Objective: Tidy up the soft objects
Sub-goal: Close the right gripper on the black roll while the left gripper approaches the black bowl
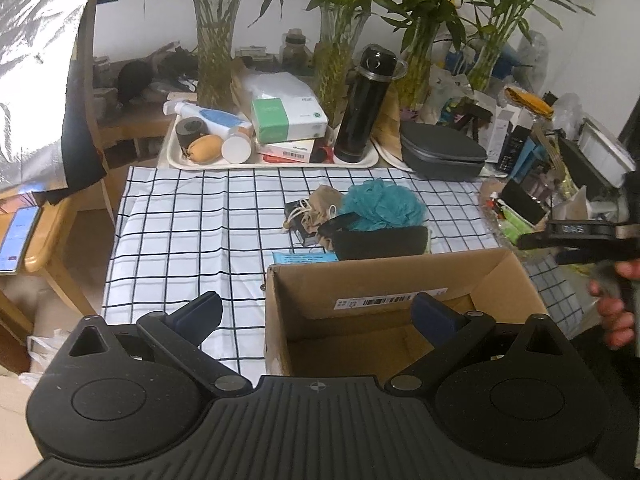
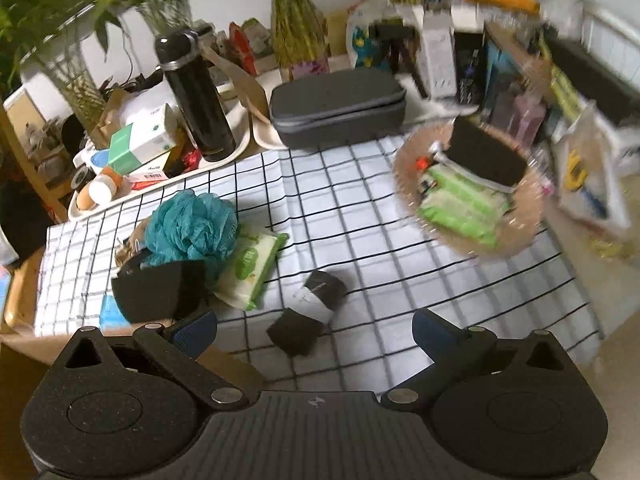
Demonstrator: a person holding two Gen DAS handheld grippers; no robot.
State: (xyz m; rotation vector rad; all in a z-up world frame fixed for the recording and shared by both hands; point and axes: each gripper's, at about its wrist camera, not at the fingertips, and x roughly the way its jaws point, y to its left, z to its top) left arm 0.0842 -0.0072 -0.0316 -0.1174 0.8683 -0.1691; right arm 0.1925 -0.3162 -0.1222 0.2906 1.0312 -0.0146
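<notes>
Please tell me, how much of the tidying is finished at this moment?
Nothing looks done: the visible inside of the cardboard box is bare. Nothing is in hand; the left tool and right tool are both open. The teal bath sponge, wipes pack and black pouch remain on the checked cloth.

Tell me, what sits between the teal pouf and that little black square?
In the right wrist view, a green wipes pack lies between the pouf and the square.
</notes>
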